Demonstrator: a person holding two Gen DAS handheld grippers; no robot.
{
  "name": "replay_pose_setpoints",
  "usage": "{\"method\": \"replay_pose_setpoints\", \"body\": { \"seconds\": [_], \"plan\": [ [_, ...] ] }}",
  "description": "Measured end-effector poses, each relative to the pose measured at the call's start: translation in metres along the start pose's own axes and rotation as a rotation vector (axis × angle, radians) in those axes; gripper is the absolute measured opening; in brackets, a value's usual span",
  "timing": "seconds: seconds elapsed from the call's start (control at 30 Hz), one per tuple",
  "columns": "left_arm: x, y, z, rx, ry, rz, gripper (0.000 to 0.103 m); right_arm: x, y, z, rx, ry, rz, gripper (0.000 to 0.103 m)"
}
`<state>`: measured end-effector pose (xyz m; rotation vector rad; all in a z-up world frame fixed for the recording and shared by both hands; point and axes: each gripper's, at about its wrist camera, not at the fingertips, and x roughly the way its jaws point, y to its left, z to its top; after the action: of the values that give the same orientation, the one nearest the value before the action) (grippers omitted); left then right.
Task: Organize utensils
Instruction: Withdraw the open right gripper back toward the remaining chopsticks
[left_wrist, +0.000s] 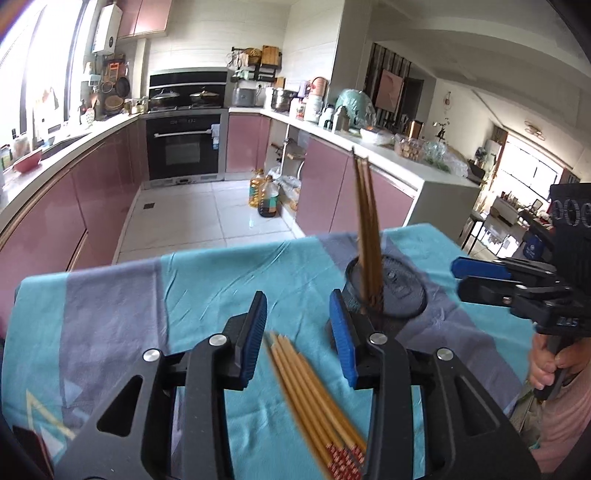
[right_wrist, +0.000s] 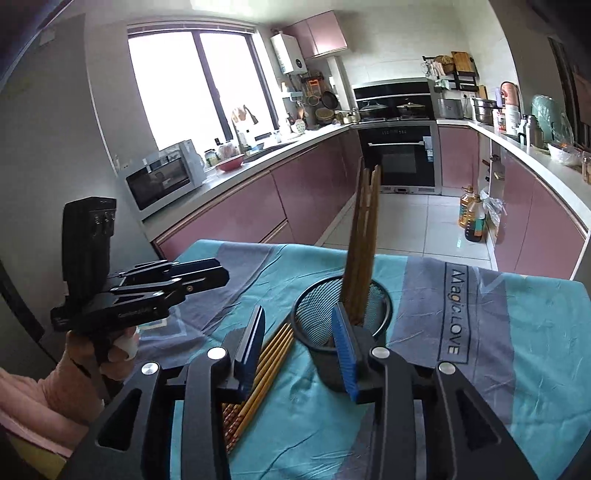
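Both grippers empty, fingers spread partway: left gripper (left_wrist: 299, 332) over loose chopsticks (left_wrist: 314, 398) lying on the worktop (left_wrist: 110, 295), likely lined up to grab. Right gripper (right_wrist: 301, 343) near holder (right_wrist: 332, 314), where a standing bunch (right_wrist: 364, 251) leans.

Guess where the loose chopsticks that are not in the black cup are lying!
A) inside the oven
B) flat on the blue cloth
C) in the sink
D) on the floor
B: the loose chopsticks lie flat on the blue cloth beside the black cup, where a few others stand upright.
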<state>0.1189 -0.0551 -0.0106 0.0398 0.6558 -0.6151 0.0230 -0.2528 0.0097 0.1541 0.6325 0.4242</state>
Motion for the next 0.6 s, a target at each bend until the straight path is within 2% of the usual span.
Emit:
{"method": "replay_pose_setpoints", "body": {
  "seconds": [0.13,0.3,0.6],
  "plan": [
    [0.003,0.007,-0.034,-0.014,0.072,0.014,0.035,0.02,0.02,-0.028,-0.021,0.084,0.018,0.037],
    [0.017,0.019,-0.07,-0.067,0.151,0.022,0.036,0.057,0.028,-0.058,0.016,0.195,0.037,0.037],
    [0.026,0.013,-0.099,-0.084,0.203,0.031,0.036,0.084,0.036,-0.079,0.035,0.26,-0.007,0.037]
  ]
}}
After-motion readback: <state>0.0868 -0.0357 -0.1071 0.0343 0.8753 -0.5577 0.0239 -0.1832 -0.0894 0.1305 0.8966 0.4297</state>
